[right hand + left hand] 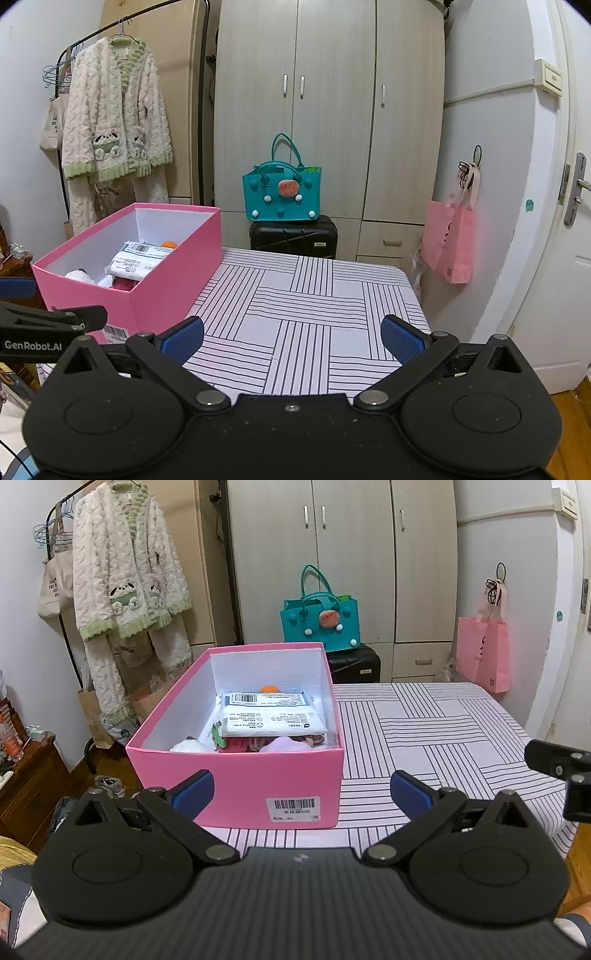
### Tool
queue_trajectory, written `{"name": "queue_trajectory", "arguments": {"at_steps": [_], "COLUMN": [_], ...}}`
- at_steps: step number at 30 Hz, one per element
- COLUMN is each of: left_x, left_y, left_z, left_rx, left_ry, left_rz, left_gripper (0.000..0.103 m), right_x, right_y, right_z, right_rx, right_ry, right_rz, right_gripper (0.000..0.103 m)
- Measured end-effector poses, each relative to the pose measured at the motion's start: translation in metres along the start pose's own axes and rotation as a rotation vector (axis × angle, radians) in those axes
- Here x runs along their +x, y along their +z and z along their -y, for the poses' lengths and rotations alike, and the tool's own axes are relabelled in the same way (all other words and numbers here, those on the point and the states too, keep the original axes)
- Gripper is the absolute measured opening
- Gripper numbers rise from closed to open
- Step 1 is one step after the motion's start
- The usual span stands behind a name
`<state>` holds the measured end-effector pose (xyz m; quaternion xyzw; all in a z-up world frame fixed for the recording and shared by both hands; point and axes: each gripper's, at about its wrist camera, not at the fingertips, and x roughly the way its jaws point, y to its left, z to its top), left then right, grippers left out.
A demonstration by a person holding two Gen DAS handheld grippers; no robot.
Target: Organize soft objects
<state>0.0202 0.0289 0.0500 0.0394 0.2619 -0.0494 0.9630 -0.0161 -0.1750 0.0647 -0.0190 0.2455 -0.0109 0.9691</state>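
Where the far left wall shows, a rack (62, 524) carries a fleece robe (125, 576) and a tote (51, 587). Right of these, a pink box (236, 775) sits on the left part of a striped table (443, 731), lid off. Soft items lie inside: two white packets (269, 716) on top, an orange thing (271, 688) behind them at the far end, a white plush (188, 745) and red and pale purple pieces along the near wall. A barcode label (294, 808) is on the box's near face.

Left gripper (302, 794) hovers just before the box's near wall, jaws wide, nothing between the blue pads (194, 792). Its left finger overlaps the box's near left corner in view; contact cannot be told.

Behind the table, a teal bag (282, 194) rests on a black suitcase (293, 236) before a wardrobe (332, 92).

Right gripper (291, 338) hangs over bare table, right of the box and apart from it, jaws wide, empty. Farther right, a pink bag (448, 240) hangs on the wall beside a door (565, 221).
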Motion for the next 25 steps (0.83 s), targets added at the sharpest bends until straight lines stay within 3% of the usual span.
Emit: {"name": "queue_trajectory", "arguments": {"at_steps": [25], "left_x": [-0.0052], "left_y": [-0.0019], "left_z": [-0.0028], "left_rx": [-0.01], "left_ry": [0.031], "left_rz": [0.016], "left_gripper": [0.103], "right_x": [0.0025], "right_y": [-0.0016], "right_z": [0.0028], "right_rx": [0.012], "right_ry": [-0.006], "right_rz": [-0.006], "right_gripper": [0.103]}}
